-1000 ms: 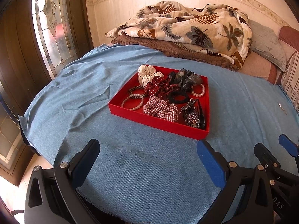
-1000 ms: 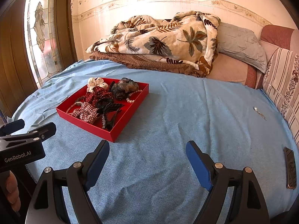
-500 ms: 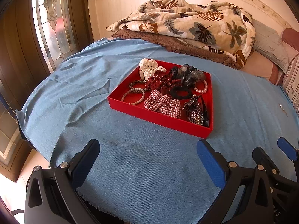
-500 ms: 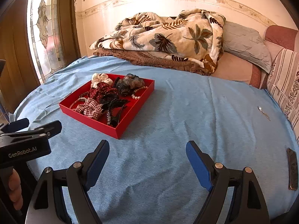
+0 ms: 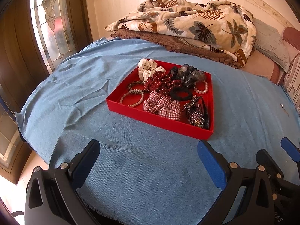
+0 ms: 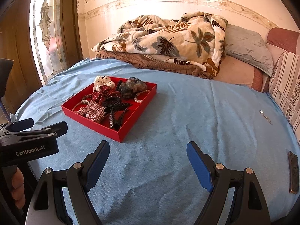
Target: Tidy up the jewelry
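Note:
A red tray (image 5: 159, 120) lies on the blue bedspread, also seen left of centre in the right wrist view (image 6: 90, 124). In it are a white scrunchie (image 5: 148, 69), a red dotted scrunchie (image 5: 159, 82), a checked scrunchie (image 5: 161, 106), a grey scrunchie (image 5: 189, 75), a black hair tie (image 5: 180, 93), a pearl bracelet (image 5: 131, 99) and a sparkly hair clip (image 5: 195, 114). My left gripper (image 5: 148, 150) stands open and empty, short of the tray's near wall. My right gripper (image 6: 148, 148) is open and empty too, to the right of the tray.
A folded leaf-print blanket (image 5: 187, 24) and pillows (image 6: 247, 46) fill the far side of the bed. A small shiny piece (image 6: 264, 115) and a dark flat object (image 6: 293, 172) lie on the spread at right. The bed's edge and a stained-glass door (image 5: 50, 18) are at left.
The left gripper has edged slightly forward toward the tray. The right gripper has stayed where it was. Both stay open and empty.

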A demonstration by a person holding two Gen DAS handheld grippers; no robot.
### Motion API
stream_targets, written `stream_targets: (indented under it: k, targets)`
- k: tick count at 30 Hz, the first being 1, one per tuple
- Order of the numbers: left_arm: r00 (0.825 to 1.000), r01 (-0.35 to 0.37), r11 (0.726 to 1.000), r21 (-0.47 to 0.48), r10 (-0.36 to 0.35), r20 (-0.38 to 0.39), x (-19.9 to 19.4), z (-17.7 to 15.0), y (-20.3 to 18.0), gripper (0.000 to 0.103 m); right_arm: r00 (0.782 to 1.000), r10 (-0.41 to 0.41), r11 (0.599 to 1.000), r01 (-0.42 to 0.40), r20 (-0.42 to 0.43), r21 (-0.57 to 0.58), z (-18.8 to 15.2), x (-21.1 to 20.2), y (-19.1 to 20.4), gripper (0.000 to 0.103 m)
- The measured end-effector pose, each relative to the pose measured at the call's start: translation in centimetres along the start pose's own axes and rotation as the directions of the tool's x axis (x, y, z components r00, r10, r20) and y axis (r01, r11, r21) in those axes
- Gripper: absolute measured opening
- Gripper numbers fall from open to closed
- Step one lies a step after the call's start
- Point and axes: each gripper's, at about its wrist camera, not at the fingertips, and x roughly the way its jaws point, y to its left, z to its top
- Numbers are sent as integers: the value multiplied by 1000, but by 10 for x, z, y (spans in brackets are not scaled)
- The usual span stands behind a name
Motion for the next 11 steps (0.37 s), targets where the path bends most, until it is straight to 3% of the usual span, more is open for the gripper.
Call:
stream_targets:
  k: [11]
  targets:
    - [999, 49, 993, 105, -51, 18, -2, 19, -45, 103, 999, -54, 997, 54, 7, 60, 1, -14, -47, 91]
